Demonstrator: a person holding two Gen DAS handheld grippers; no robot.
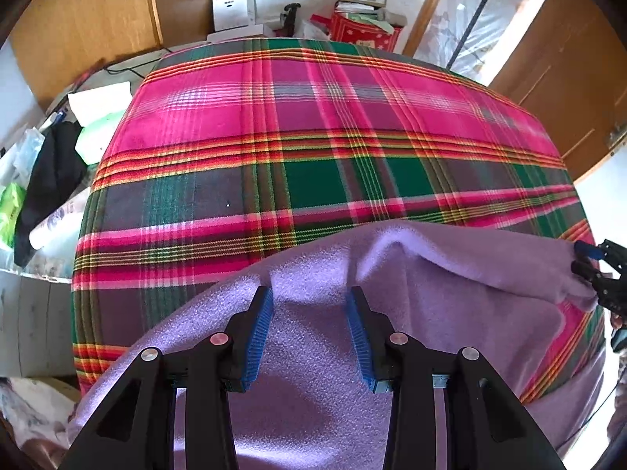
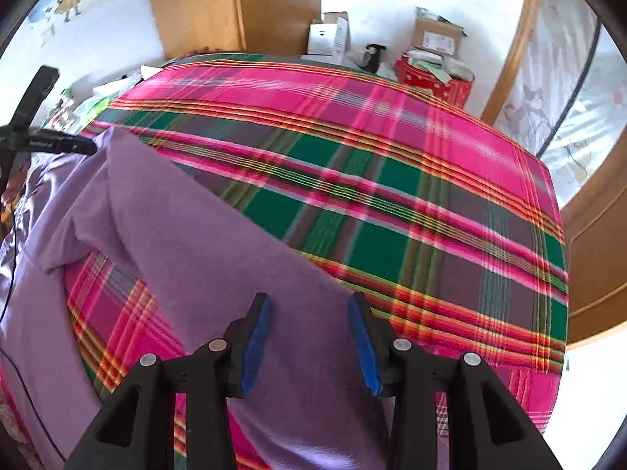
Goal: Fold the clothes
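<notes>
A lilac fleece garment point(image 1: 450, 274) lies rumpled on the near part of a pink, green and red plaid bedspread point(image 1: 313, 137). My left gripper point(image 1: 309, 293) is open, its blue pads point(image 1: 262, 333) wide apart with fleece lying between and under them. At the far right of that view my right gripper point(image 1: 586, 260) sits at the raised edge of the fleece. In the right wrist view the right gripper point(image 2: 309, 299) is open over a band of the garment point(image 2: 176, 215). The left gripper point(image 2: 92, 147) shows side-on at the far left, beside a lifted peak of fleece.
Cardboard boxes point(image 1: 235, 4) and a red bag point(image 1: 364, 31) stand beyond the far edge of the bed. A wooden wardrobe point(image 1: 86, 19) stands at the back left and a wooden door point(image 1: 568, 78) on the right. Papers, bags and dark cloth point(image 1: 51, 180) clutter the left side.
</notes>
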